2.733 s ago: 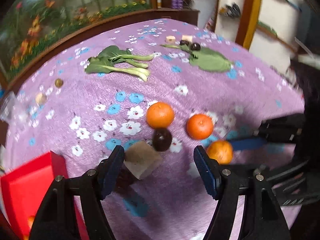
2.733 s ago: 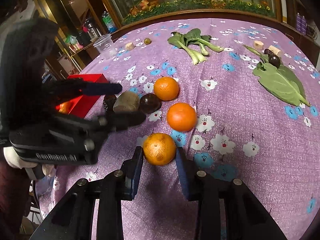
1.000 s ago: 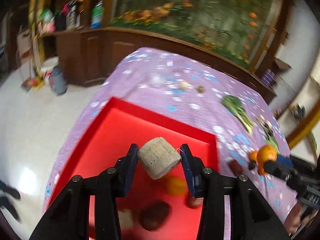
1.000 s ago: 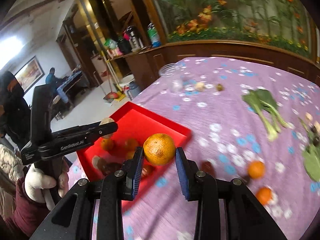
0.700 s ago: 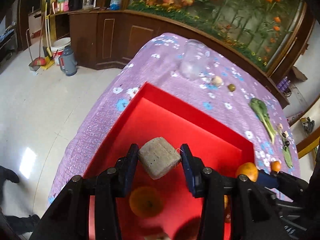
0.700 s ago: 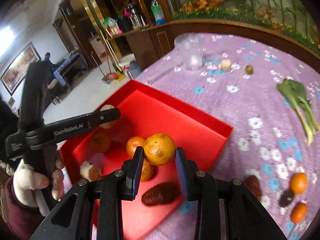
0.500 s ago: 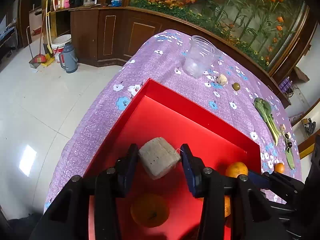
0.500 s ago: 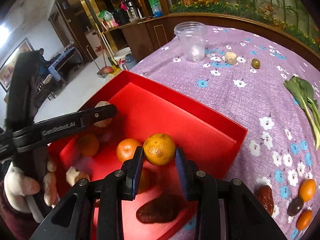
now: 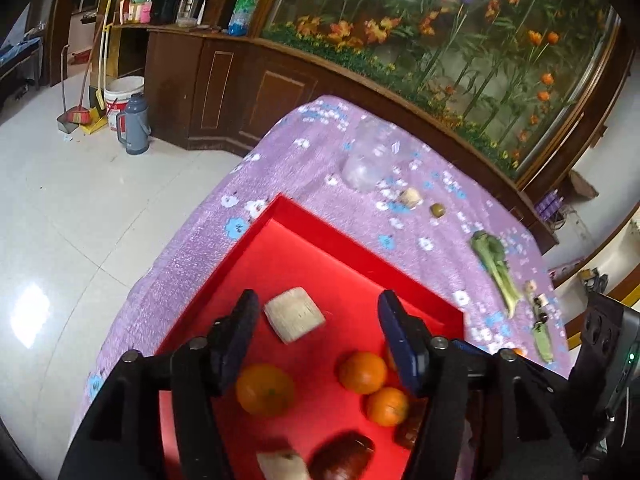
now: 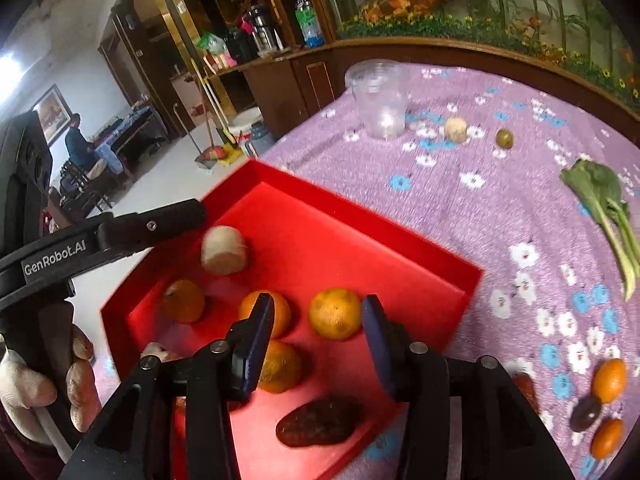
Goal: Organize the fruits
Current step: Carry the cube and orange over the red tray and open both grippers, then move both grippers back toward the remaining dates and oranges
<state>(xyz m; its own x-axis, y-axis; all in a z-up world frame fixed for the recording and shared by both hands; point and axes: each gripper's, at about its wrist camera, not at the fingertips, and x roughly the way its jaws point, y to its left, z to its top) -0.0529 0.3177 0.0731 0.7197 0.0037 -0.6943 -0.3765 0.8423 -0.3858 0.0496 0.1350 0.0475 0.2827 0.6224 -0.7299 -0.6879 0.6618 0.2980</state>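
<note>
Both grippers hang over the red tray (image 9: 320,236) (image 10: 360,216). My left gripper (image 9: 314,330) is open; the tan blocky fruit (image 9: 294,314) is free between its fingers, blurred, over the tray floor. It also shows in the right wrist view (image 10: 223,250). My right gripper (image 10: 318,332) is open; the orange (image 10: 335,313) is loose between its fingers above the tray. Several oranges (image 9: 265,390) and a dark brown fruit (image 10: 320,420) lie in the tray.
On the purple floral cloth (image 10: 460,200) stand a clear plastic cup (image 10: 380,98), a small pale fruit (image 10: 456,129), a green olive-like fruit (image 10: 505,138) and bok choy (image 10: 604,196). Two oranges (image 10: 610,380) and a dark plum (image 10: 585,408) lie at right.
Both grippers have opened over the tray. The left let go of the tan fruit and the right let go of the orange; both fruits are dropping free.
</note>
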